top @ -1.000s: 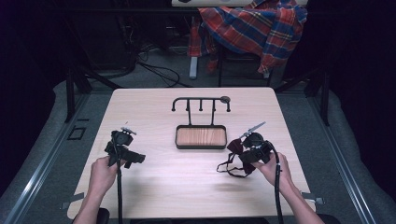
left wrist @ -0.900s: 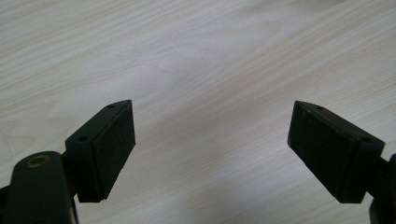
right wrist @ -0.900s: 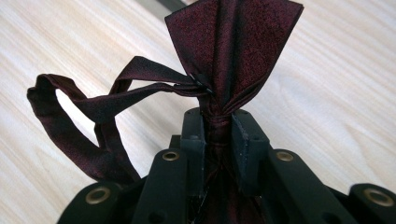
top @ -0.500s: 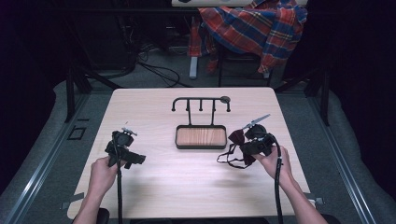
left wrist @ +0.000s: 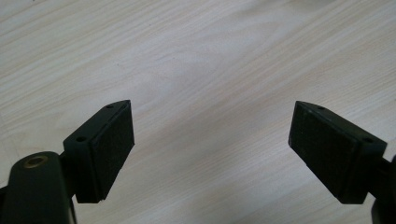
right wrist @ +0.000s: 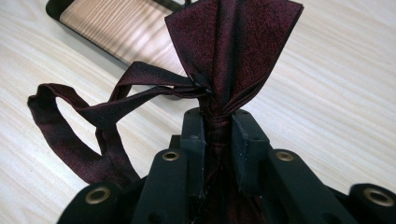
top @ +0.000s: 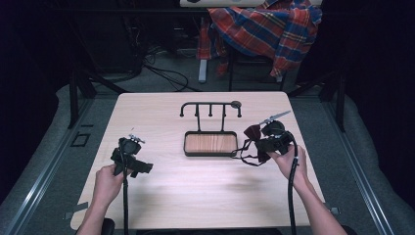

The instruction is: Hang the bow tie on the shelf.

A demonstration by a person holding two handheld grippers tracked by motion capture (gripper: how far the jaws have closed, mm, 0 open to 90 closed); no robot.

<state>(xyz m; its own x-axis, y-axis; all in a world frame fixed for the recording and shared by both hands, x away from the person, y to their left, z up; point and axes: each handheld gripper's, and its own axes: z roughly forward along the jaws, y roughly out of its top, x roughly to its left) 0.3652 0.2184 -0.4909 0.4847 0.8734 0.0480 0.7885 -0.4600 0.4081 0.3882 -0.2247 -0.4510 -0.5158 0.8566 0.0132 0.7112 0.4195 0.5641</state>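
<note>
A dark red bow tie (right wrist: 233,51) stands up between the jaws of my right gripper (right wrist: 218,123), which is shut on its knot; its strap (right wrist: 74,126) loops down to the left. From above, the bow tie (top: 252,133) and right gripper (top: 266,142) hang just right of the stand's wooden base (top: 210,144). The black stand's hook bar (top: 210,105) rises behind the base. My left gripper (top: 128,149) rests low over the left of the table; in the left gripper view it (left wrist: 210,140) is open over bare wood.
The light wooden table (top: 161,191) has free room in front and on the left. A plaid cloth (top: 266,27) hangs over a chair beyond the far edge. Cables (top: 292,196) trail from both grippers toward the person.
The right gripper has lifted with the bow tie and drifted left toward the stand's base. The left gripper has stayed put.
</note>
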